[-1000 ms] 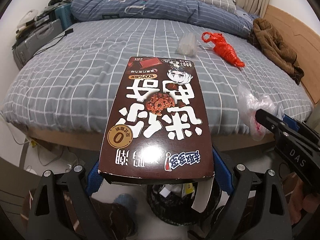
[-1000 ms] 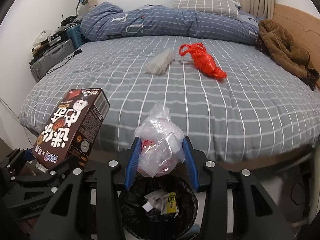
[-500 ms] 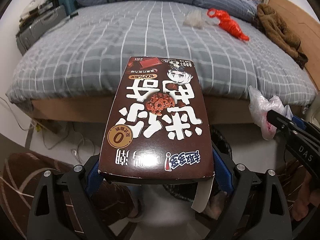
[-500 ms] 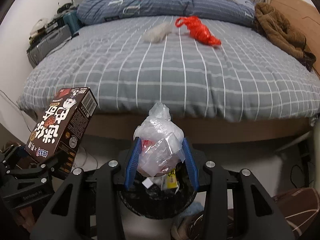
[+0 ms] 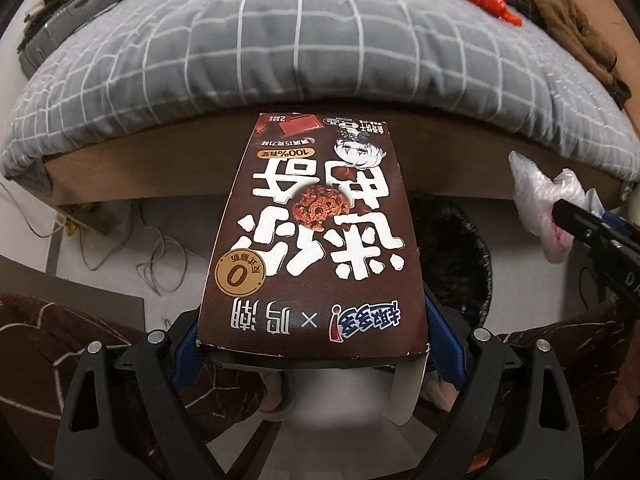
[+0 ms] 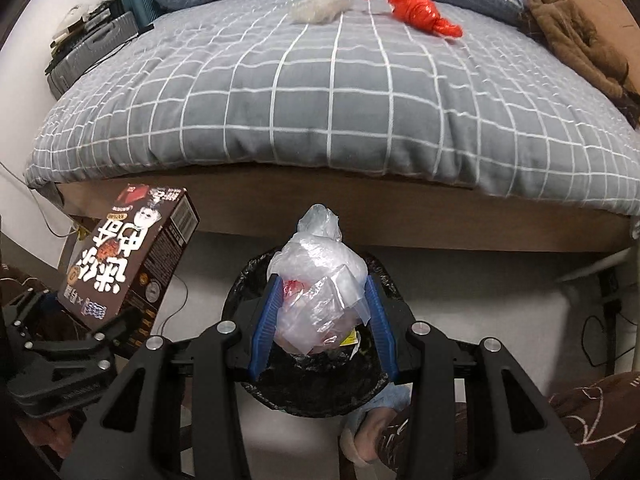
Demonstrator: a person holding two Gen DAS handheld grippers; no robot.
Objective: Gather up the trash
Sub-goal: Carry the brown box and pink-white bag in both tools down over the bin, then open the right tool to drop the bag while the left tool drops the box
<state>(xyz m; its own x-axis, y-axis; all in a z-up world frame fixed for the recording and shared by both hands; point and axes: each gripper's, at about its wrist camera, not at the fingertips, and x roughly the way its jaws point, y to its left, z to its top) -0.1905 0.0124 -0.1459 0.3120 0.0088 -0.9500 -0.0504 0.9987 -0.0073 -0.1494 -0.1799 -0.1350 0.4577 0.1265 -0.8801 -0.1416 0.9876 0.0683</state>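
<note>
My left gripper is shut on a brown snack box, gripped across its width with the printed face up. The box also shows at the left of the right wrist view, held tilted. My right gripper is shut on a crumpled clear plastic bag, and that bag appears at the right of the left wrist view. A black-lined trash bin sits on the floor right under the bag; its rim peeks out beside the box. A red plastic bag and a clear wrapper lie on the bed.
The bed with a grey checked cover fills the background, its wooden frame just beyond the bin. A brown garment lies at its right. Cables trail on the floor at left. A person's patterned trouser leg and foot stand near the bin.
Both grippers have sunk and tipped downward toward the floor. The bed has slid up in both views and the bin now sits under the clear bag. Both grips are unchanged.
</note>
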